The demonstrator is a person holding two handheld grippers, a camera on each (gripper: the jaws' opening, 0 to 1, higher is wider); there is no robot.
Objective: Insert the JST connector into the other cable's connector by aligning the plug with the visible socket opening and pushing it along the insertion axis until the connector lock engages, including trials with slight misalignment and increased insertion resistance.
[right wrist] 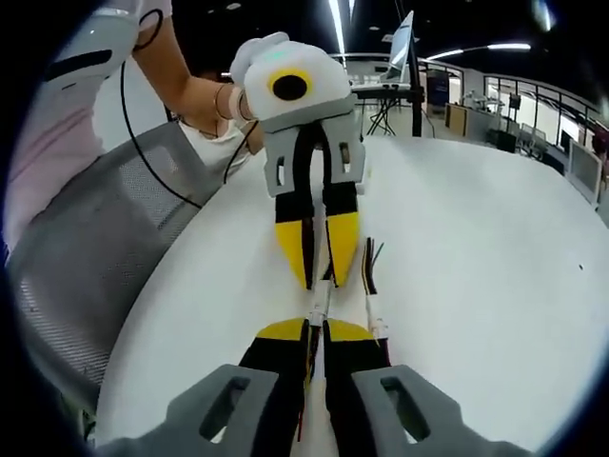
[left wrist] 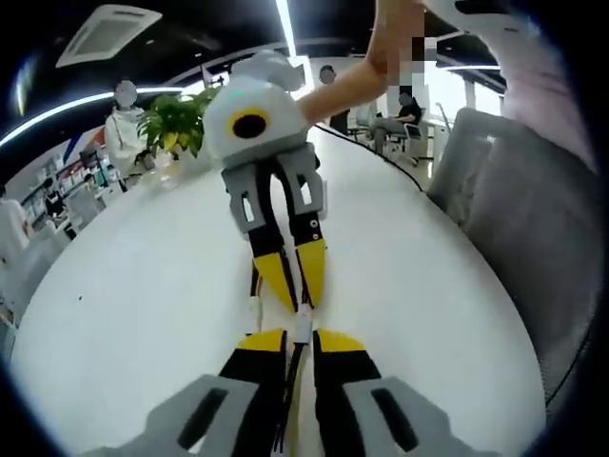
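Both grippers meet tip to tip over the white table (left wrist: 143, 286). My left gripper (left wrist: 301, 335) is shut on a thin cable whose dark wires run back between its yellow-tipped jaws. My right gripper (left wrist: 297, 297) faces it, shut on the other cable. A small white JST connector (left wrist: 303, 322) bridges the narrow gap between the tips. In the right gripper view, my right gripper (right wrist: 317, 328) is at the bottom, my left gripper (right wrist: 319, 276) is opposite, and the white connector (right wrist: 320, 303) lies between them. Whether plug and socket are fully joined is hidden by the jaws.
A loose cable (right wrist: 374, 319) with a white plug and coloured wires lies just right of the tips. A grey mesh chair (right wrist: 86, 257) stands at the table's edge near the person's arm (right wrist: 190, 100). A potted plant (left wrist: 176, 124) stands at the far end.
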